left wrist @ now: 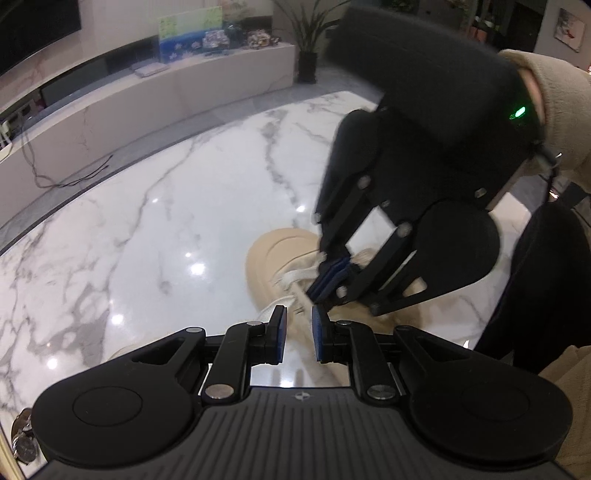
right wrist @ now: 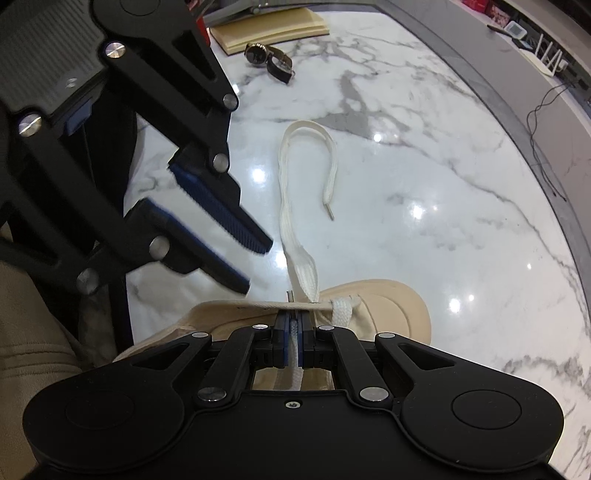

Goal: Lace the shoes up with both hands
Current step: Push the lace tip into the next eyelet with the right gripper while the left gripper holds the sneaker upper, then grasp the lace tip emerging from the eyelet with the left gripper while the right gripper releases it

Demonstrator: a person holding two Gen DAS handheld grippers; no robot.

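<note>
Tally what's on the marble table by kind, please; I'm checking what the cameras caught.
Shoes: 1, beige
Laces: 1, white
Wristwatches: 1
Notepads: 1
Total: 4

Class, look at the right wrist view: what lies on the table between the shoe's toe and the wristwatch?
In the right wrist view, the loose white lace loops across the marble table between the shoe and the wristwatch; otherwise it is bare.
</note>
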